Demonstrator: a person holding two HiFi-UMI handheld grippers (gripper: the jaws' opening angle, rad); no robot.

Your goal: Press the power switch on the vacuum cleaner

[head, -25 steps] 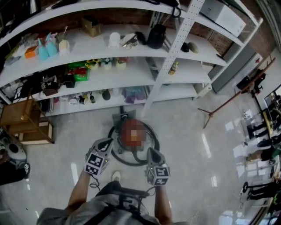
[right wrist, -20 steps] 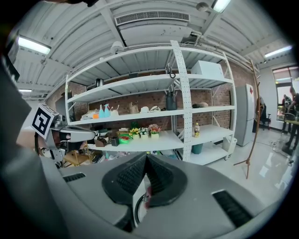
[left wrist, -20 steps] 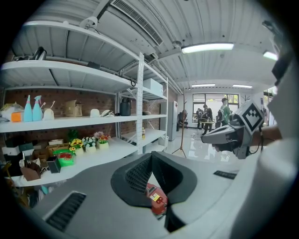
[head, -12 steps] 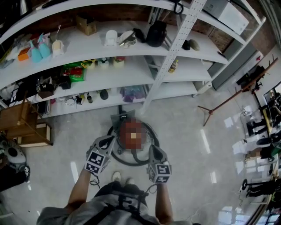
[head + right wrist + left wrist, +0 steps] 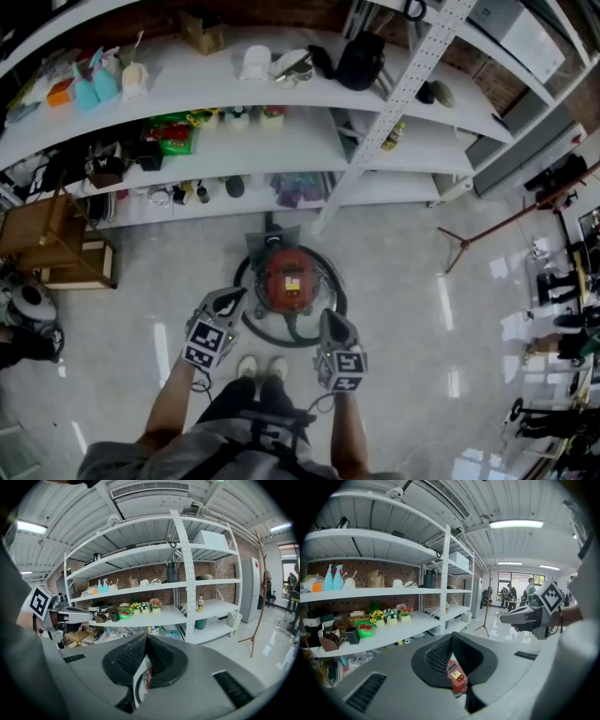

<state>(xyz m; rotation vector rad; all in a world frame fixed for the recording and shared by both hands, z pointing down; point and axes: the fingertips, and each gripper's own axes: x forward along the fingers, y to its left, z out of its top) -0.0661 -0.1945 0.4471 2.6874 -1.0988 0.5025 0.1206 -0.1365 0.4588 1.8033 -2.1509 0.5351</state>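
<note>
A red canister vacuum cleaner (image 5: 286,279) stands on the floor, ringed by its coiled black hose (image 5: 246,323). In the head view both grippers hover above its near side. My left gripper (image 5: 232,300) is at its lower left and my right gripper (image 5: 327,321) at its lower right, both shut and holding nothing. In the left gripper view the closed left gripper (image 5: 452,637) shows a strip of the red vacuum cleaner (image 5: 457,680) below its tips. The right gripper (image 5: 146,637) shows only a red sliver of the vacuum cleaner (image 5: 148,677).
White shelving (image 5: 281,141) full of small items runs just behind the vacuum, with an upright post (image 5: 389,117) reaching the floor beside it. A wooden stool (image 5: 47,246) stands at the left and a coat stand (image 5: 506,225) at the right. The person's shoes (image 5: 262,367) sit just behind the hose.
The person has stepped closer, and both shoes now show behind the hose. The vacuum sits slightly lower in view. Both grippers stay shut and have hardly moved.
</note>
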